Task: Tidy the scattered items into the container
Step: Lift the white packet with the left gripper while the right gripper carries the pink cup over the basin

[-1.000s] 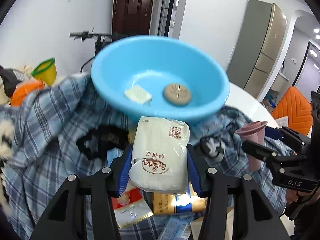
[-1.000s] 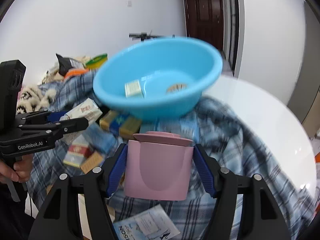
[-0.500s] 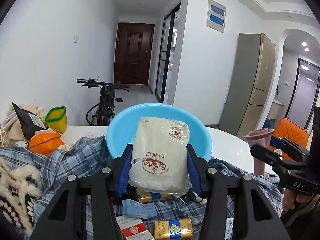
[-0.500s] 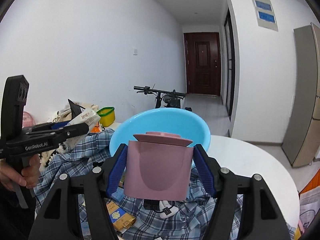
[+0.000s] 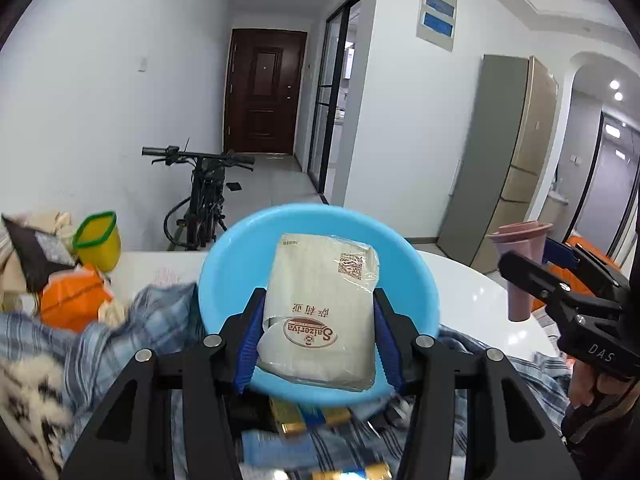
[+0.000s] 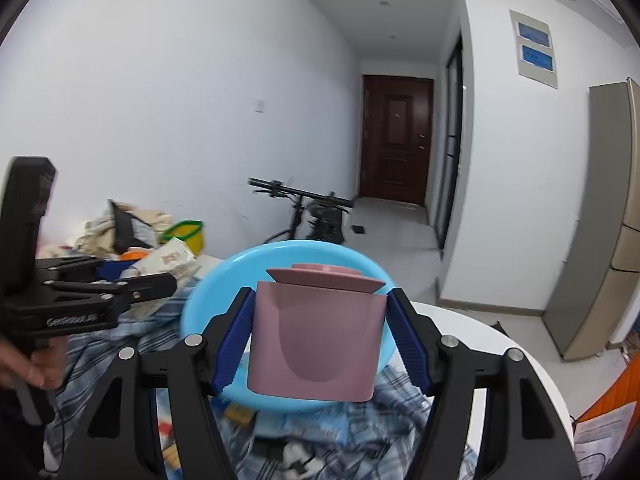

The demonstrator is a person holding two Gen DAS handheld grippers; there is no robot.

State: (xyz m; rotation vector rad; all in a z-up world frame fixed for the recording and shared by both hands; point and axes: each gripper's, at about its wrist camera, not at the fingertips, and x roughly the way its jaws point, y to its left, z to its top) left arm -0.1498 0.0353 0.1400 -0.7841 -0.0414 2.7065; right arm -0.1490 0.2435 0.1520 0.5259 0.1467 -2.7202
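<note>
the left gripper [image 5: 318, 344] has its fingers clamped on the flat sides of a white packet [image 5: 320, 312], a soft plastic-wrapped pouch with a red oval logo and a printed code near its far end. the packet's long axis runs forward along the fingers, so its free end points straight at the blue basin [image 5: 412, 280], which lies ahead of and below it. the right gripper [image 6: 320, 338] holds a pink cup [image 6: 316, 340] the same way, fingers pressed on its two smooth sides, the cup upright with its flared rim up; the basin [image 6: 208, 304] sits directly behind it in that view too.

both loads hang above the near rim of the basin, side by side and about equally near, so neither hand looks better placed than the other. my guess is that the coming move is forward and down over the rim, then a release.

the basin is round, glossy hard plastic, resting tilted on a rumpled blue plaid shirt [image 5: 152, 320] that covers part of the white desk [image 5: 480, 292]. small boxes [image 5: 288, 420], gold and blue, lie on the cloth under the near rim, not yet tidied. the cup is rigid and matte; the packet looks limp and may sag on release.
</note>
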